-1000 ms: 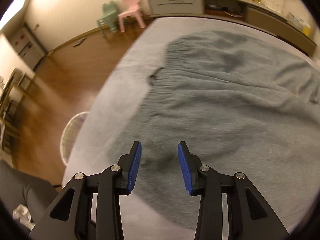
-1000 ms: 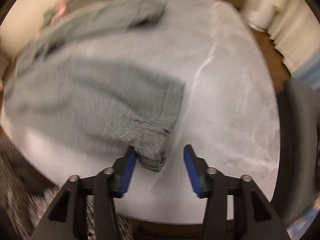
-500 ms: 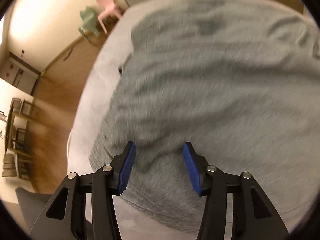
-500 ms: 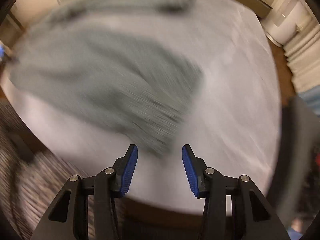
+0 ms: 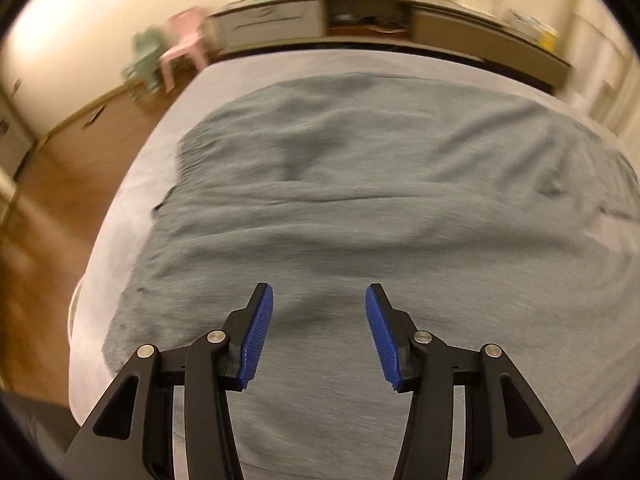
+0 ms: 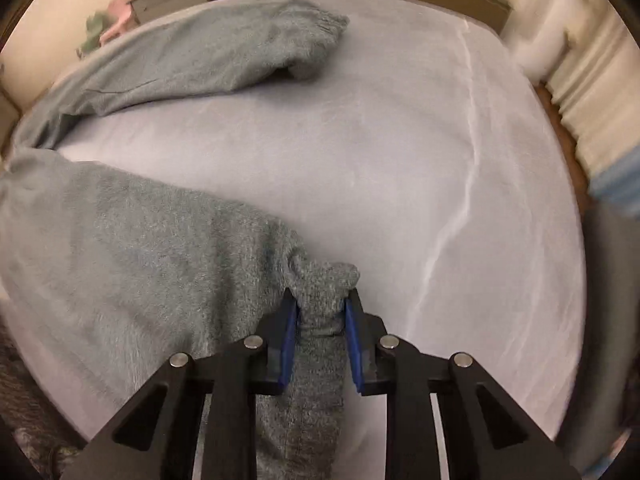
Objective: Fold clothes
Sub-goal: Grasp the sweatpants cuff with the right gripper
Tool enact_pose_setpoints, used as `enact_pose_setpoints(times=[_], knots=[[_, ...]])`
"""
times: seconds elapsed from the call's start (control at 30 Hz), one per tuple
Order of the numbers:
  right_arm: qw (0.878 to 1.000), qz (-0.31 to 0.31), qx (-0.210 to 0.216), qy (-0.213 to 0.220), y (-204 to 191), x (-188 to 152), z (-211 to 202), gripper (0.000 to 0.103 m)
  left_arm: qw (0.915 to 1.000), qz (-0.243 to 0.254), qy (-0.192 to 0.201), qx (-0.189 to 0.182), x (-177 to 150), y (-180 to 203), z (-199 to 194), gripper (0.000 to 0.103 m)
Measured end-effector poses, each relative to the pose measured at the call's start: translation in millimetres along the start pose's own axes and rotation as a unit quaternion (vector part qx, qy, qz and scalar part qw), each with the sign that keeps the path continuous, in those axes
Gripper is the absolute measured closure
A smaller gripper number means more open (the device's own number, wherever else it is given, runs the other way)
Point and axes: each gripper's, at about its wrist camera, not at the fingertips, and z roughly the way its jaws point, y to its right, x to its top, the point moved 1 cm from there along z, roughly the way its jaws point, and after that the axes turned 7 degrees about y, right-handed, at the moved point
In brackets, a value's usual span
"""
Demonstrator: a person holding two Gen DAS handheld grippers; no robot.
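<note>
A grey-green knitted sweater lies spread on a bed with a pale grey sheet. In the left wrist view my left gripper hovers open over the sweater's body near its near edge, with nothing between the blue pads. In the right wrist view the near sleeve runs from the left to my right gripper. Its jaws are closing, and the pads squeeze the sleeve's cuff, which bunches up above them. The far sleeve lies flat across the back of the bed.
The bed's left edge drops to a wooden floor. A pink chair and a green chair stand by the far wall beside a long low cabinet. Pale curtains hang right of the bed.
The right gripper has closed from wide open onto the sleeve's cuff. The left gripper has shifted over the sweater's body with its jaws a little wider.
</note>
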Motion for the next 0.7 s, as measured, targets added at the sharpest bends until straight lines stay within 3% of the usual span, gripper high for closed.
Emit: enact_pose_setpoints(times=[0.1, 0.17, 0.23, 0.27, 0.3, 0.37, 0.4, 0.47, 0.53, 0.57, 0.6, 0.7], knots=[[0.995, -0.019, -0.099, 0.0, 4, 16, 9, 0.081, 0.9966, -0.074, -0.001, 0.037, 0, -45, 10, 0.052], [0.987, -0.031, -0.156, -0.006, 2, 22, 13, 0.08, 0.9882, -0.142, 0.007, 0.056, -2, -84, 12, 0.052], [0.985, -0.024, -0.169, -0.018, -6, 24, 6, 0.065, 0.9726, -0.22, 0.013, 0.073, -7, -124, 14, 0.052], [0.986, -0.018, -0.168, -0.001, -14, 27, -3, 0.061, 0.9653, -0.252, 0.016, 0.065, -11, -138, 16, 0.052], [0.986, -0.012, -0.167, 0.02, -23, 30, -14, 0.051, 0.9571, -0.284, 0.018, 0.056, -14, -153, 18, 0.051], [0.99, -0.012, -0.131, 0.054, -50, 31, -29, 0.041, 0.9488, -0.314, 0.016, 0.032, -18, -165, 31, 0.049], [0.991, -0.013, -0.111, 0.07, -63, 31, -36, 0.041, 0.9492, -0.314, -0.001, 0.019, -17, -163, 41, 0.049], [0.996, -0.024, -0.071, 0.042, -87, 30, -20, 0.041, 0.9568, -0.29, 0.017, -0.012, -11, -152, 47, 0.045], [0.997, -0.043, -0.065, 0.012, -100, 26, -1, 0.041, 0.9649, -0.262, 0.014, -0.001, -10, -139, 59, 0.039], [0.994, -0.053, -0.097, -0.007, -104, 27, 7, 0.041, 0.9662, -0.258, -0.005, 0.009, -10, -136, 68, 0.04], [0.989, -0.064, -0.134, -0.026, -107, 29, 16, 0.048, 0.966, -0.258, -0.011, 0.008, -8, -134, 72, 0.04], [0.985, -0.097, -0.142, 0.024, -161, 58, 3, 0.048, 0.9663, -0.257, 0.021, 0.002, 2, -131, 65, 0.039]])
